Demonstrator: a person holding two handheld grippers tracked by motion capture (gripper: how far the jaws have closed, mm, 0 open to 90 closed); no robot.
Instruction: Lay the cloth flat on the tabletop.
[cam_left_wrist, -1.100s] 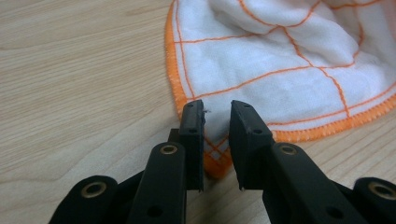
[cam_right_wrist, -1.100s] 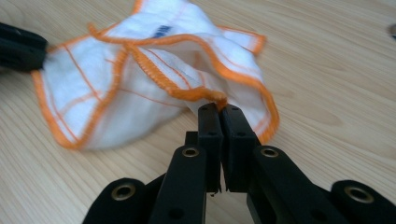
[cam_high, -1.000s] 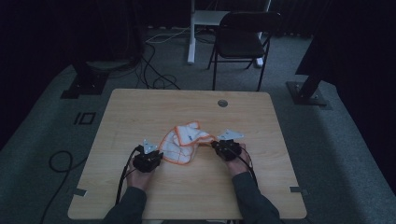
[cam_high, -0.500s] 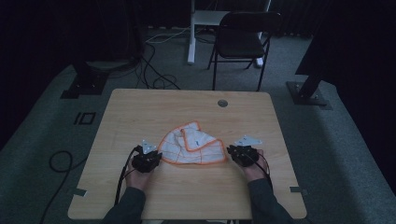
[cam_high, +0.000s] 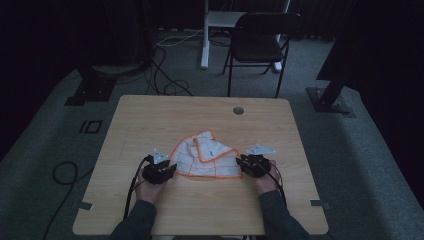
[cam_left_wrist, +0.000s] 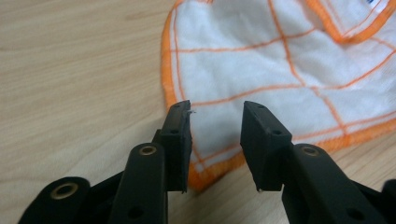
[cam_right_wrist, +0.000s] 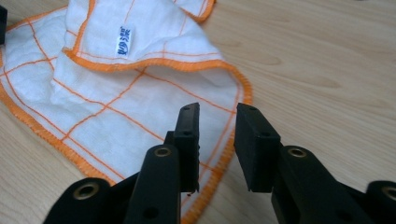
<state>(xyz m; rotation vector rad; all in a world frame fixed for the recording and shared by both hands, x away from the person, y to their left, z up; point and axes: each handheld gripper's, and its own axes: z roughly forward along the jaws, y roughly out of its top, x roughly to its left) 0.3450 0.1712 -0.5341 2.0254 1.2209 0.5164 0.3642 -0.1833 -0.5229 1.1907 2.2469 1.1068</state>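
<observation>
A white cloth with an orange grid and orange hem lies partly unfolded at the middle of the wooden table, its upper part folded over. My left gripper sits at the cloth's left corner and my right gripper at its right corner. In the left gripper view the jaws have just been opening and stand apart over the cloth, not pressing it. The right gripper has likewise just been opening; the hem of the cloth lies loose under the gap. A small blue-printed label faces up.
A round cable hole sits near the table's far edge. Behind the table stand a black folding chair and a white post, with cables on the carpet. Bare wood surrounds the cloth on all sides.
The right gripper drew the cloth's right corner out to the right, then eased back slightly. The cloth went from bunched to spread wider and flatter. The left hand stayed put.
</observation>
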